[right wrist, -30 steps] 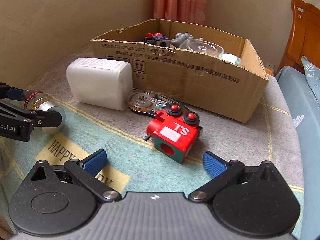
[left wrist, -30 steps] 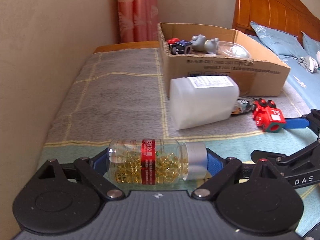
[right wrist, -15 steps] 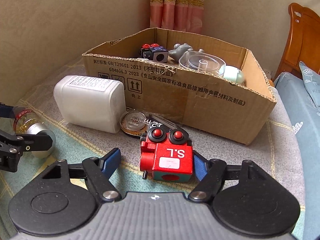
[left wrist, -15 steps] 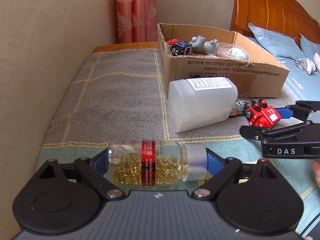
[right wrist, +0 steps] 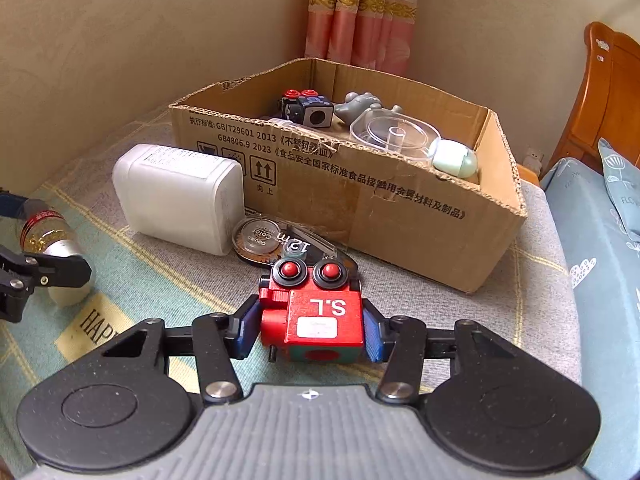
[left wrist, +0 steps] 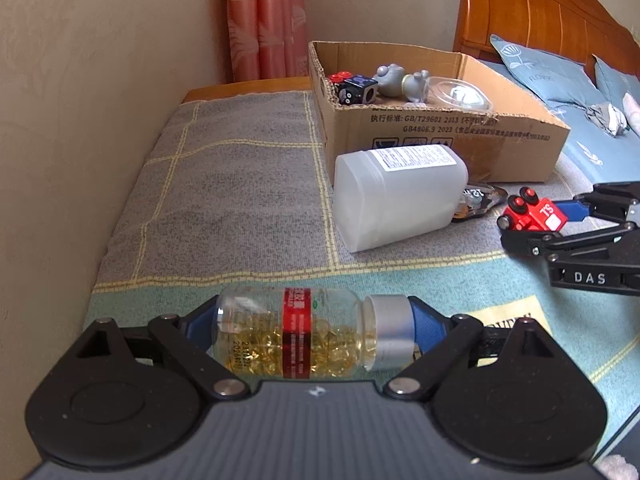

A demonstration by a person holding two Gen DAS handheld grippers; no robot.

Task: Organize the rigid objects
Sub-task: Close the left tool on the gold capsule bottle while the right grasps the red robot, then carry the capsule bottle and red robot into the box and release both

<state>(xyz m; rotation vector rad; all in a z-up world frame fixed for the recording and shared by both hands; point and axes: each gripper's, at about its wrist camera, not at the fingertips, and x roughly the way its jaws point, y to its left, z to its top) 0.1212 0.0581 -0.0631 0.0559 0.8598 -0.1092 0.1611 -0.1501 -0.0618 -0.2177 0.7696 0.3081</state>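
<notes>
Landmark: cardboard box (right wrist: 348,200), open-topped, set at the far corner of the blanket-covered surface (left wrist: 224,184), near the walls and a pink curtain (right wrist: 360,12).

R gripper (right wrist: 308,330): jaws have just been closing; blue pads now press both sides of the red toy train (right wrist: 316,312), which sits on the blanket just in front of the box's long near wall. Train marked "S.L", two red knobs toward the box. Narrow grip, train held.

L gripper (left wrist: 316,332): pads wide apart, clamped end to end on the capsule bottle (left wrist: 304,332), one pad on the base, other on the silver cap. Bottle lies sideways, well in front of the box and toward its left end as seen from the R wrist cam.

Between train and box: tape dispenser (right wrist: 280,240), flat, close to the box wall; touching or not, can't tell. White plastic jar (right wrist: 180,196) on its side just left of it, against the box's front-left corner.

Inside box: dark toy cube (right wrist: 308,110), grey figure (right wrist: 360,106), clear lid (right wrist: 392,136), pale green egg-shaped item (right wrist: 456,158). Contents sit toward back and right; near-left interior hidden by the wall.

Edges: box rim ragged, front wall torn near mid. Open blanket to the left of the box, up to the wall. Bed w/ blue bedding (right wrist: 600,240) borders the right side, beside the box's right end.
</notes>
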